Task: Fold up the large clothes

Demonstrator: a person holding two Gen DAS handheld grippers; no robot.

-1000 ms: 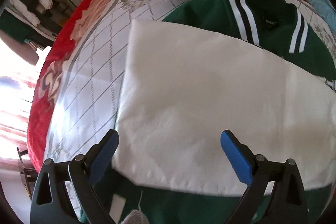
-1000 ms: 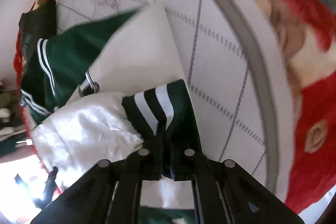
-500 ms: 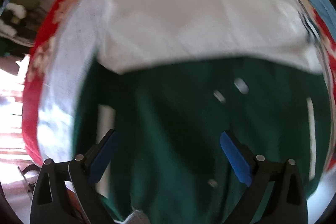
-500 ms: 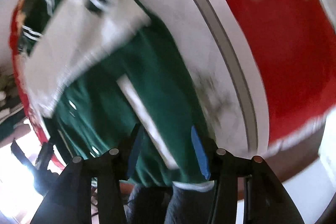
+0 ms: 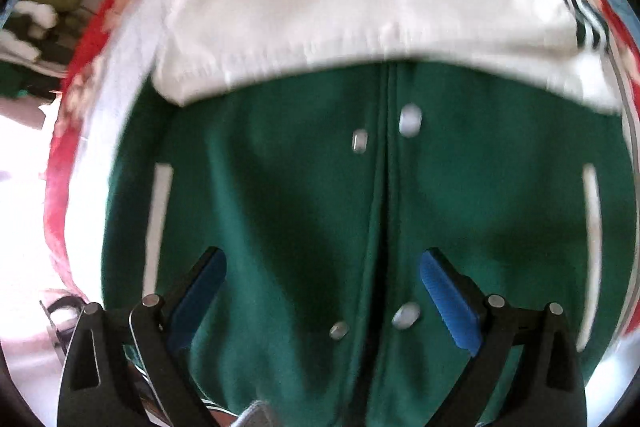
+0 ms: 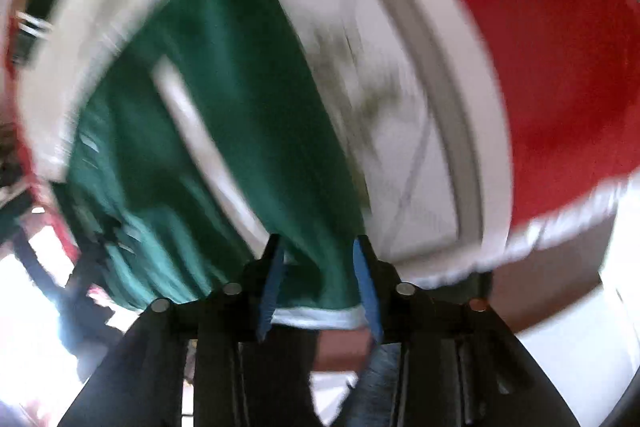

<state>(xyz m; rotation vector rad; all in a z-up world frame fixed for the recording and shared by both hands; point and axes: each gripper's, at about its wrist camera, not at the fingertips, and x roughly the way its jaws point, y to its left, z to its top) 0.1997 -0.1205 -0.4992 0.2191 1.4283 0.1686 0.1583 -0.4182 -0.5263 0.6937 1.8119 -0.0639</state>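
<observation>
Green jacket [image 5: 304, 195] with white sleeves lies front-up on a bed, its lower hem at the bed's near edge. Nearest, the left gripper [image 5: 324, 291] hangs over the jacket's lower front, blue-padded fingers [image 5: 448, 303] spread wide, holding nothing. The right gripper [image 6: 318, 287] sits at the hem corner [image 6: 316, 311], fingers parted on either side of the white-trimmed edge; blur hides whether they touch it. Farther on, snap buttons [image 5: 410, 117] run up the closed placket. Beyond them, white sleeves [image 5: 360, 7] lie folded across the chest. A red-bordered quilted bedspread [image 6: 412, 131] surrounds the jacket.
</observation>
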